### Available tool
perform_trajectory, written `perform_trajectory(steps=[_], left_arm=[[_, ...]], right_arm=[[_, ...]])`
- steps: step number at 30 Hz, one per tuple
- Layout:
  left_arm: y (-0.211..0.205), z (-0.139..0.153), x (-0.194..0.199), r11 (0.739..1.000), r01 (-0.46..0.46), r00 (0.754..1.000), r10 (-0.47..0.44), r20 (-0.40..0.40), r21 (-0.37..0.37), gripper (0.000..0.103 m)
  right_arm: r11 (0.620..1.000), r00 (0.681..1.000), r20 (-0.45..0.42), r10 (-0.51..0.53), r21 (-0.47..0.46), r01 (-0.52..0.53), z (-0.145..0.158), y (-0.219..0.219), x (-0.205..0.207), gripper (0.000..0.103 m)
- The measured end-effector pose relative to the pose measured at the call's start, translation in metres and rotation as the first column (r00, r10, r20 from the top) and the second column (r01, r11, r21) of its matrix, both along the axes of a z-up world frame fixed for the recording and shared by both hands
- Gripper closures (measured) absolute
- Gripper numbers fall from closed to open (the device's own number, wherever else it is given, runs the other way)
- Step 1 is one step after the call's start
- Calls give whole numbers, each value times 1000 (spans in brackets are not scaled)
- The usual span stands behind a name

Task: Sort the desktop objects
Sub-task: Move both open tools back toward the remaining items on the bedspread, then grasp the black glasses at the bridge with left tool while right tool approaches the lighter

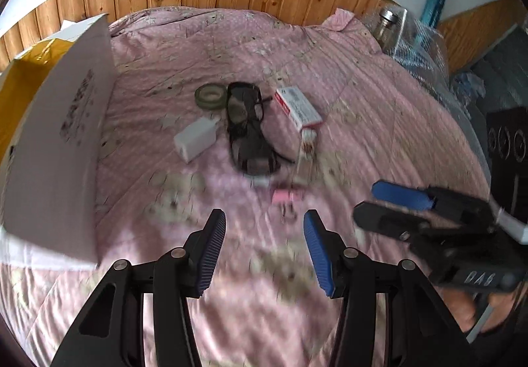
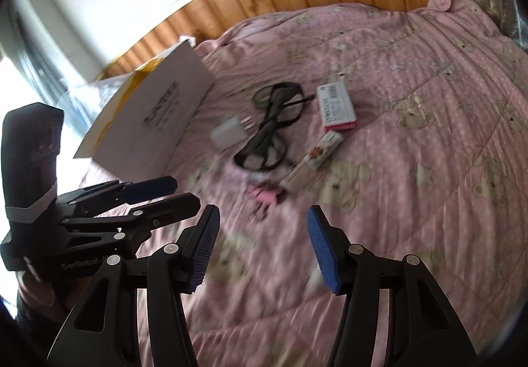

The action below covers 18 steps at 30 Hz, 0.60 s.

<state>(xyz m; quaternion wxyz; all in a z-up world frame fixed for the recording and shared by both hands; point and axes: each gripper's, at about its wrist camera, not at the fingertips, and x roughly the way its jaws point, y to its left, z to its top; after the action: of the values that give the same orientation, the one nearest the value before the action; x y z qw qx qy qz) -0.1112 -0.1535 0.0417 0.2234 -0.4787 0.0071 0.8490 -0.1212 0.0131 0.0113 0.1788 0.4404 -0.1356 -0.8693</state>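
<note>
Two handheld grippers are hovering over a pink quilted bed (image 1: 379, 109) strewn with small objects.

The left gripper (image 1: 265, 218) and the right gripper (image 2: 263, 213) are both holding their blue-padded fingers wide apart, gripping nothing, side by side above the near part of the quilt. Ahead of them, a pair of black-framed glasses (image 1: 246, 126) is lying in the middle of the cluster, with a white plug-in charger (image 1: 195, 140) just to its left and a greenish roll of tape (image 1: 210, 94) beyond that. A red-and-white carton (image 1: 297, 106) is resting to the right of the glasses, a slim patterned box (image 2: 312, 161) near it, and what looks like a small pink clip (image 1: 286, 195), blurred, is lying nearest the fingers. A large open white cardboard box (image 1: 59, 149) is standing at the left.
</note>
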Motion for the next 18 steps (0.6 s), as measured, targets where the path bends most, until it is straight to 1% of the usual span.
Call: perform_trajectory(steps=[6, 9, 12, 14, 16, 17, 18], left_arm=[[20, -18, -43, 1000, 4, 999, -3, 41, -28, 52], [24, -28, -58, 1000, 9, 998, -8, 69, -13, 52], [27, -34, -71, 1000, 7, 998, -5, 70, -24, 52], [31, -38, -80, 1000, 8, 997, -6, 74, -25, 52], [36, -44, -88, 999, 6, 998, -2, 66, -47, 52], [37, -47, -92, 998, 2, 998, 2, 59, -58, 50], [37, -51, -97, 999, -4, 998, 7, 57, -52, 48]], right_arm=[[999, 1000, 6, -21, 33, 21, -7, -5, -27, 45], [999, 1000, 8, -28, 38, 28, -10, -3, -36, 45], [998, 998, 7, -57, 42, 57, -12, 2, -42, 45], [996, 997, 12, -82, 24, 81, -15, 8, -46, 45], [996, 996, 25, -87, -5, 87, -20, 12, -49, 45], [996, 996, 28, -88, -4, 88, -22, 12, -50, 45], [996, 996, 30, -87, 2, 87, -22, 11, -50, 46]])
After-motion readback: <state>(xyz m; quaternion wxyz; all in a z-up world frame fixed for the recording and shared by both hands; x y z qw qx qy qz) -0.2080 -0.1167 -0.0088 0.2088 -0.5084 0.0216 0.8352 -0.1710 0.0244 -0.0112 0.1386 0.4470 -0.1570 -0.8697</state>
